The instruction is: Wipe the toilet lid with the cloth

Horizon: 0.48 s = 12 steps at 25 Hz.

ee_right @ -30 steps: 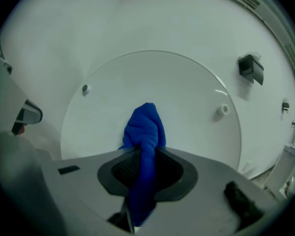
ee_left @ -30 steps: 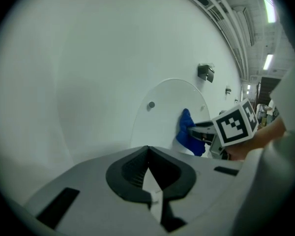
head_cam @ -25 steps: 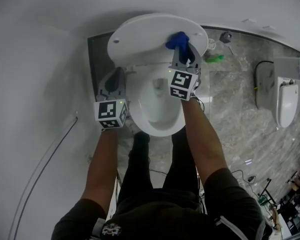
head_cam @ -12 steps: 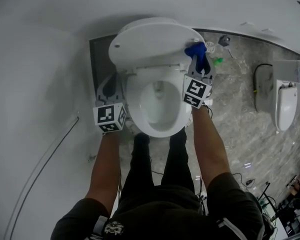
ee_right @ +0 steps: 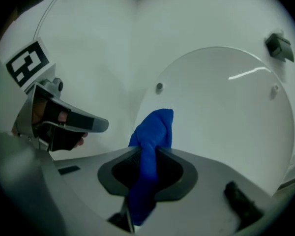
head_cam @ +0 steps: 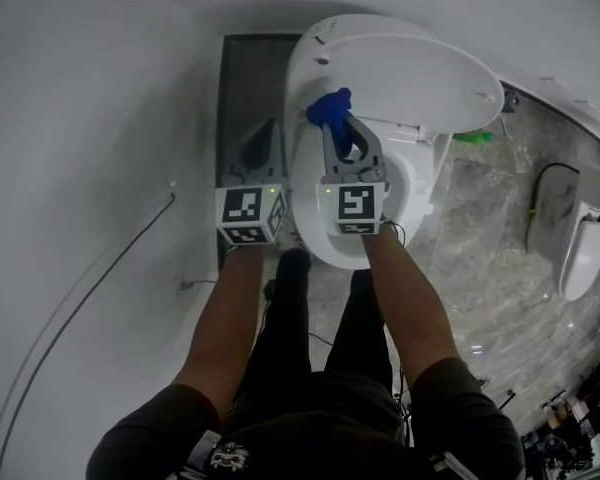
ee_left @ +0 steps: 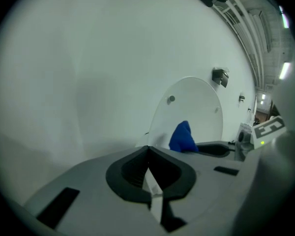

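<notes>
White-walled bathroom, grey marble floor [head_cam: 500, 268], someone standing over the toilet [head_cam: 330, 238] with a gripper in each hand.

The wall [head_cam: 80, 88] takes up most of the left side. The toilet lid [head_cam: 410, 68] is flipped up, leaning toward the back. The right gripper [head_cam: 342, 130] reaches over the bowl, jaws clamped on a bunched blue cloth [head_cam: 330, 108] that sits up against the left part of the lid's inner face. The left gripper [head_cam: 267, 130] hangs just left of the toilet, jaws pressed together with nothing in them. There's a little green thing [head_cam: 472, 136] on the floor to the right.
</notes>
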Each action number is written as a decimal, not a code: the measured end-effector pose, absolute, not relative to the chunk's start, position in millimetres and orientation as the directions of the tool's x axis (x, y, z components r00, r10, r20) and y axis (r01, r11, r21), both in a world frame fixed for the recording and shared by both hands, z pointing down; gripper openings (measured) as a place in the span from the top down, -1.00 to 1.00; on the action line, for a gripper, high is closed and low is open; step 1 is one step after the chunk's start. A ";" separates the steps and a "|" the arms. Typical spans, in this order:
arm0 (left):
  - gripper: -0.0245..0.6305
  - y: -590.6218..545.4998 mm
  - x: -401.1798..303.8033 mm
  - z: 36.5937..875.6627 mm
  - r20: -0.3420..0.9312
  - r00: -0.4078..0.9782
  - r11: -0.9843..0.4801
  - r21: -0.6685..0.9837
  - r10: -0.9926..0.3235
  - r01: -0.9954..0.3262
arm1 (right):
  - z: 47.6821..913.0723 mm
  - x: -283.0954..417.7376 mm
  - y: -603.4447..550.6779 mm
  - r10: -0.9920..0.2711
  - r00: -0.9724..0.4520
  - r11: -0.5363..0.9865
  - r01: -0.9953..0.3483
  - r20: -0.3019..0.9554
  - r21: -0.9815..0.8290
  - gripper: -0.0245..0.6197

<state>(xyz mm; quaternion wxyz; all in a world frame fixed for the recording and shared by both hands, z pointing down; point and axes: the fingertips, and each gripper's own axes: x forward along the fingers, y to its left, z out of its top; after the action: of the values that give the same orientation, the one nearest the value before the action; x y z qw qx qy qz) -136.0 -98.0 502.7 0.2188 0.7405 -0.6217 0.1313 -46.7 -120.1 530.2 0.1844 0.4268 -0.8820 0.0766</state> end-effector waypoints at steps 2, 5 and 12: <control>0.90 -95.2 -144.2 510.7 0.473 0.187 -0.124 0.160 -0.861 -0.979 | 540.4 -74.1 -118.8 -0.714 -0.566 0.620 -0.785 0.411 -0.003 0.70; 0.90 -93.7 -152.9 520.9 0.478 0.192 -0.137 0.147 -0.857 -0.980 | 564.4 -90.1 -130.0 -0.722 -0.513 0.592 -0.806 0.465 0.030 0.70; 0.90 -80.1 -165.7 548.8 0.508 0.191 -0.169 0.089 -0.840 -0.982 | 596.9 -82.8 -157.2 -0.756 -0.426 0.529 -0.845 0.497 0.082 0.70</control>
<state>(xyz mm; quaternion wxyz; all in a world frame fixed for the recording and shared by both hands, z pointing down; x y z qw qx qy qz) -165.7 -80.1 548.8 0.2030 0.7444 -0.6117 0.1745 -82.8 -157.2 596.9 0.2447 0.4768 -0.8394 0.0904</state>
